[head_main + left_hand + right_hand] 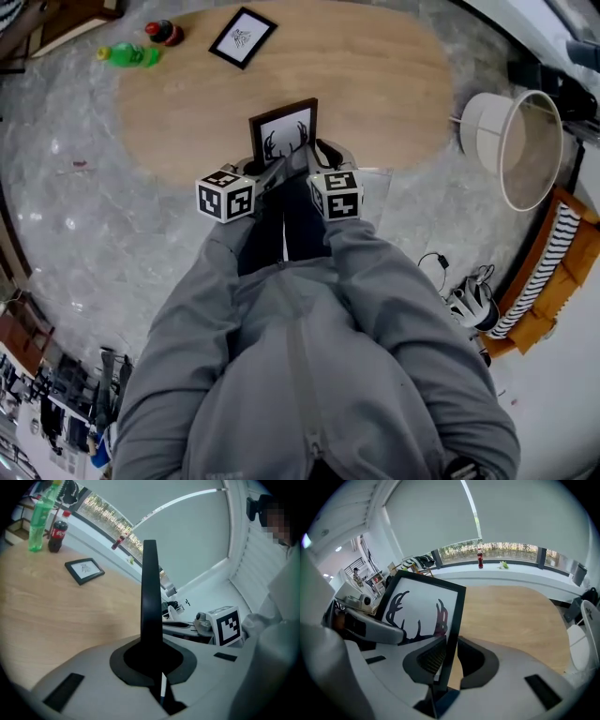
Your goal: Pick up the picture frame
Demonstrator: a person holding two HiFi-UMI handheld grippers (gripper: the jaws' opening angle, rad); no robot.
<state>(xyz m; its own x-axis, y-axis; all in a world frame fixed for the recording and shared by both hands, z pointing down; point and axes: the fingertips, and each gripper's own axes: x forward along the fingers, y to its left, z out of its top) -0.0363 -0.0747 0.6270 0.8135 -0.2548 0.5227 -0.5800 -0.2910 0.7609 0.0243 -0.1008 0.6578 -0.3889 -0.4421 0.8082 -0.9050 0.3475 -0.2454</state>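
Note:
A black picture frame with an antler print (283,132) hangs upright above the wooden table (375,84), held at both lower sides. My left gripper (264,172) is shut on its left edge; in the left gripper view the picture frame (151,602) shows edge-on between the pads. My right gripper (317,159) is shut on the right edge, where the picture frame (423,606) faces the camera and its black border sits between the jaws.
A second black frame (243,37) lies flat at the table's far side, the same flat frame (84,570) in the left gripper view. A green bottle (129,55) and a cola bottle (163,32) stand at the far left. A white lampshade (516,141) lies right of the table.

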